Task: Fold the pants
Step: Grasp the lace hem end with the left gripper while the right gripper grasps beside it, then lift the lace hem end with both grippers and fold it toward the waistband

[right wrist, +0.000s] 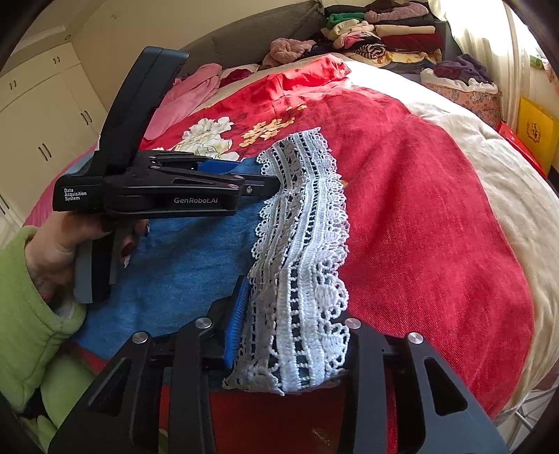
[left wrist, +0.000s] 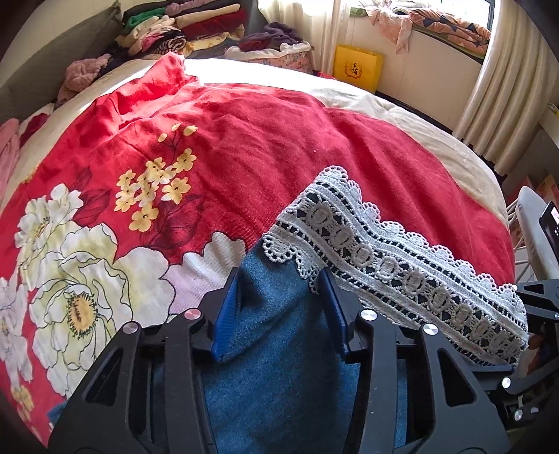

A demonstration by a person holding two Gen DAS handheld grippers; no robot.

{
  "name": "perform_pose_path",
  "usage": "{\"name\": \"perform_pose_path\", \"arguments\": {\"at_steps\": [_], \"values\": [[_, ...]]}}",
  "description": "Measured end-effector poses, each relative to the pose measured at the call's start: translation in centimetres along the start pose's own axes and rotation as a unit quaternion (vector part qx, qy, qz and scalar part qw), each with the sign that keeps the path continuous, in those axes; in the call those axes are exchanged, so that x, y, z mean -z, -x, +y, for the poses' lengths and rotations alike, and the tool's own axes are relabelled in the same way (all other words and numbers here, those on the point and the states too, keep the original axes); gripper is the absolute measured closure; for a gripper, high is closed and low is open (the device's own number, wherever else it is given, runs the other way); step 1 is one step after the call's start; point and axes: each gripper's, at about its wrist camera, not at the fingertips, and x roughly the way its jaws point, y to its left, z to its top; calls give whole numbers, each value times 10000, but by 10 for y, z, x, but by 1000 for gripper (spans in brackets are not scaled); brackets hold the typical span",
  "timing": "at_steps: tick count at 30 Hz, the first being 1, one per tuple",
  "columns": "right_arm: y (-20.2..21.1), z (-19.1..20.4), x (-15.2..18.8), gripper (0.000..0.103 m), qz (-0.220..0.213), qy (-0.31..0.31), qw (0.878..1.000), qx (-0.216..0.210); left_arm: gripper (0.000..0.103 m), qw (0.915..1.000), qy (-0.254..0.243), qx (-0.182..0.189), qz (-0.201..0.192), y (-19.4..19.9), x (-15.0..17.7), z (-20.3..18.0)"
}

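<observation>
I've got the blue pants (left wrist: 276, 349) lying on the red floral bedspread (left wrist: 244, 146) at the near edge of the bed, their white lace hem (left wrist: 394, 265) running across to my right. My left gripper (left wrist: 279, 290) sits on the denim just left of the lace, its blue pads pinching a fold of the fabric between them. My right gripper (right wrist: 293, 335) has the lace hem between its fingers, the left blue pad (right wrist: 239, 314) pressed against the lace; the right one is hidden under the trim. A hand (right wrist: 59, 251) in a green sleeve (right wrist: 28, 314) holds the left tool. Folded clothes (left wrist: 181, 28) are stacked at the far side.
</observation>
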Motion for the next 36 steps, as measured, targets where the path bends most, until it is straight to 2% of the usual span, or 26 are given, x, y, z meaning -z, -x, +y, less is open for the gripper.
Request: {"name": "perform_pose_path", "arguments": {"at_steps": [3,10,15,27,36], "values": [[1,-3,0,77,14,-113,9999,-111,86,9998,-48,-143,129,1,1,-2],[9,0,-2,81,-17,-221,9993,-292,97,9997,173,-52,186,11,7,3],[16,9,-5,83,-63,-137,9993,-346,99,9992,360,119,98,24,9,7],[34,44,-13,84,-203,250,9986,-417,99,9968,683,274,-313,63,23,21],[40,95,-23,84,-232,762,9953,-551,99,9926,981,252,-676,96,40,47]]}}
